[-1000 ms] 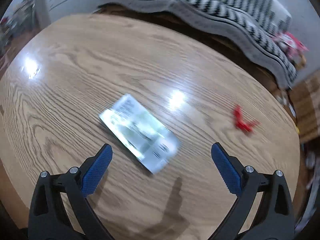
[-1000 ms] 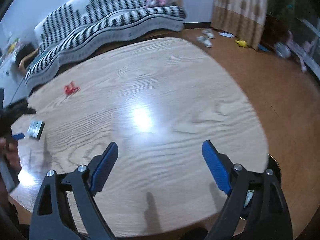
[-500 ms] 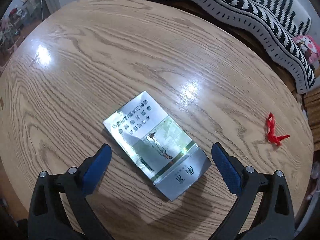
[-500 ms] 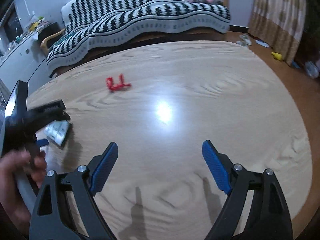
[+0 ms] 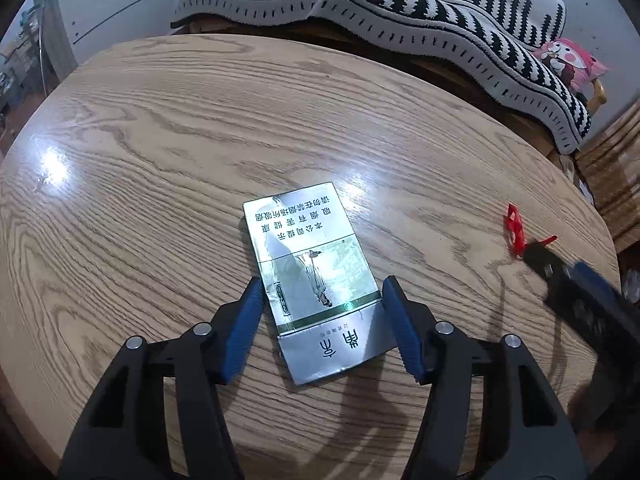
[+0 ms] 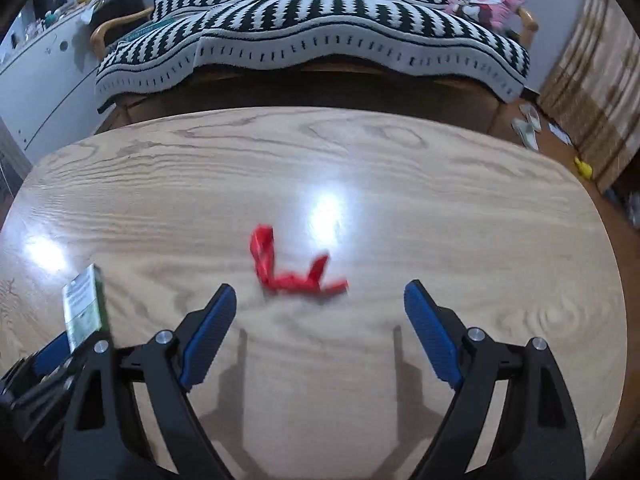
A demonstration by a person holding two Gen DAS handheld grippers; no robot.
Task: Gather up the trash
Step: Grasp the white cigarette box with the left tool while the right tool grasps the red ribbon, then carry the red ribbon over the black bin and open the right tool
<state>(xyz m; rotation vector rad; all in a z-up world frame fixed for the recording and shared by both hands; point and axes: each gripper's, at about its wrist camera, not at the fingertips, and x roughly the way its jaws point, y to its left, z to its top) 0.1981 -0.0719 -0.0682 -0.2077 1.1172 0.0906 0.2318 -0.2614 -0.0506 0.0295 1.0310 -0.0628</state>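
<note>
**Pack between the left fingers, red scrap ahead of the right**

On the left of the table, the left gripper straddles a flattened cigarette pack. Its jaws have just been closing, and the pack lies between them: the left pad sits at the pack's edge and the right pad just beside the other edge, though a firm clamp cannot be confirmed. The pack lies flat, its long axis running near to far and leaning slightly left at the far end, roughly in line with the fingers, so the squeeze goes across its short width.

The pack is silver and green. It carries upside-down Chinese warning lines at its far end, a standing robed figure in the middle, and two large characters on the near silver band that look like "南京".

To the right, a red scrap lies just beyond the right gripper, between its wide-apart, empty fingers. The right hand is plainly nearer to it.
</note>
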